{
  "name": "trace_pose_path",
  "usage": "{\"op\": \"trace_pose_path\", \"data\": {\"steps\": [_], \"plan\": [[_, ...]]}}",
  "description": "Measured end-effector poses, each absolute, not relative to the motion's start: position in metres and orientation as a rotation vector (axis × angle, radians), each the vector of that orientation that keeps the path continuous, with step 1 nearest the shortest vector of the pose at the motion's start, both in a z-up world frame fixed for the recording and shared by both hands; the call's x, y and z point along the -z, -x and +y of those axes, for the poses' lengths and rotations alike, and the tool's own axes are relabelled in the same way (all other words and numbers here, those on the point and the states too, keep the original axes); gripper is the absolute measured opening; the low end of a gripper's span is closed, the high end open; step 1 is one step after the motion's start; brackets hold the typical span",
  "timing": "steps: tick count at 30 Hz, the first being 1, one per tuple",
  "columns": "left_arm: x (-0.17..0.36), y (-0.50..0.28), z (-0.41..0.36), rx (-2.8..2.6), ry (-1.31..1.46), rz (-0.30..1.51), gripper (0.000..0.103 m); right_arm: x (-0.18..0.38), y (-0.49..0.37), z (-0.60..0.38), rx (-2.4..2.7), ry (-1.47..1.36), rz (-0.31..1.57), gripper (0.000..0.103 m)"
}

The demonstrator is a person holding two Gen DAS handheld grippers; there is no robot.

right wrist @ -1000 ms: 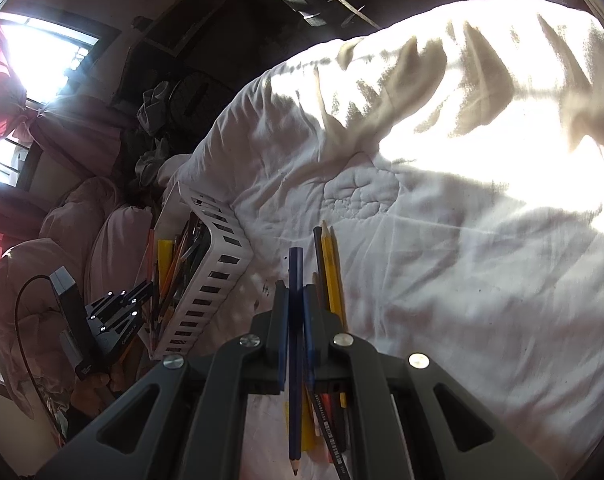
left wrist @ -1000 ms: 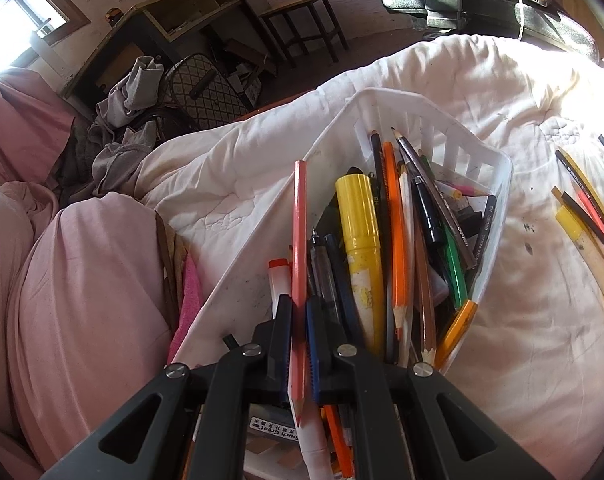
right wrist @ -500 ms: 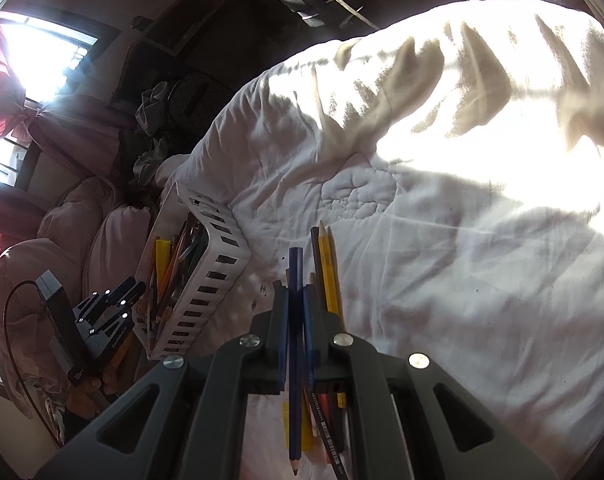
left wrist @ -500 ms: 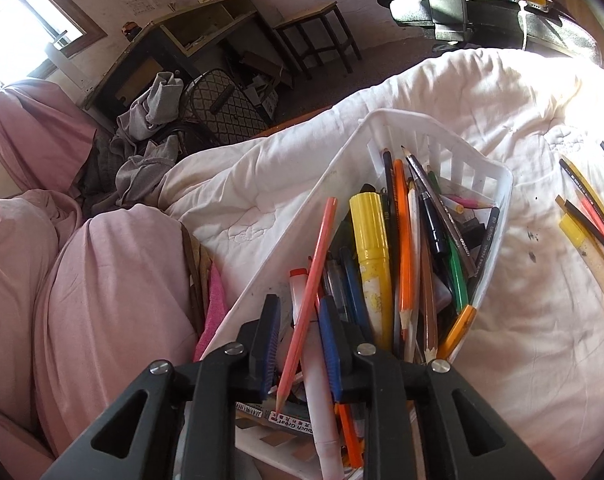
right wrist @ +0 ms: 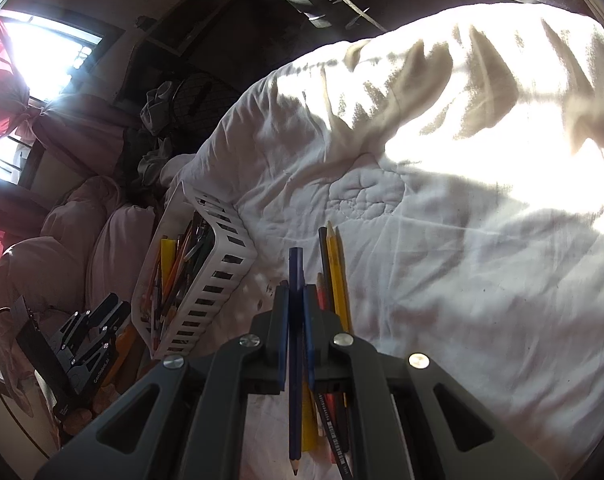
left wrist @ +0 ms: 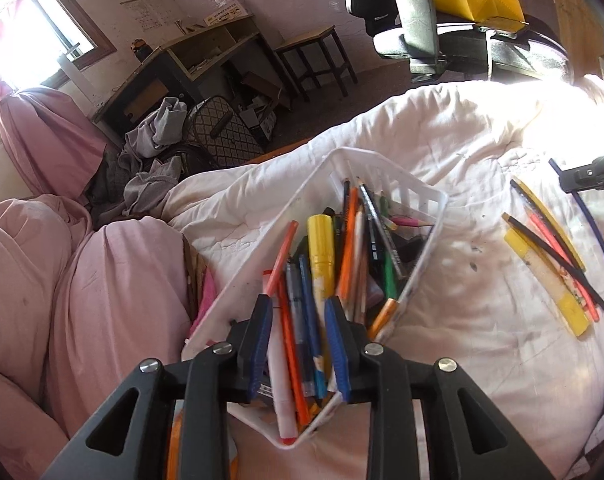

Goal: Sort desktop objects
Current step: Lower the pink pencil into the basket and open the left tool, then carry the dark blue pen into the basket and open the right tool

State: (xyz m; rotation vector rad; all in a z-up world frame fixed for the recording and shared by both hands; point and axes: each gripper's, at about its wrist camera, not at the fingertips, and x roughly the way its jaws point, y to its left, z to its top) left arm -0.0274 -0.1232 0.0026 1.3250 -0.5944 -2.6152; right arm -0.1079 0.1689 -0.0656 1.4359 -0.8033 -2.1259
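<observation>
Left tongs (left wrist: pixel 299 344) just opened, narrow and empty, orange pencil (left wrist: pixel 279 256) dropped into basket (left wrist: pixel 434 216); right tongs (right wrist: pixel 295 312) clamp blue pencil (right wrist: pixel 295 360), likely next.

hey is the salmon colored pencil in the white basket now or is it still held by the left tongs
In the basket. The salmon pencil lies loose among the pens in the white basket; the left tongs, jaws just opened, stand apart, pads off it.

Both cams ride the tools, looking down along the fingers at the bed (left wrist: pixel 482 360). The left one sits right over the white basket (left wrist: pixel 434 204). The right one looks from further off across the quilt. Both catch the basket (right wrist: pixel 221 280) and the loose pencils (left wrist: pixel 550 248).
</observation>
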Motion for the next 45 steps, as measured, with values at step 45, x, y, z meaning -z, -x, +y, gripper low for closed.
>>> {"op": "trace_pose_path", "data": {"steps": [45], "plan": [[0.089,0.004,-0.060,2.525,-1.725,0.226,0.044,0.020,0.210,-0.022,1.889,-1.377,-0.681,0.007]]}}
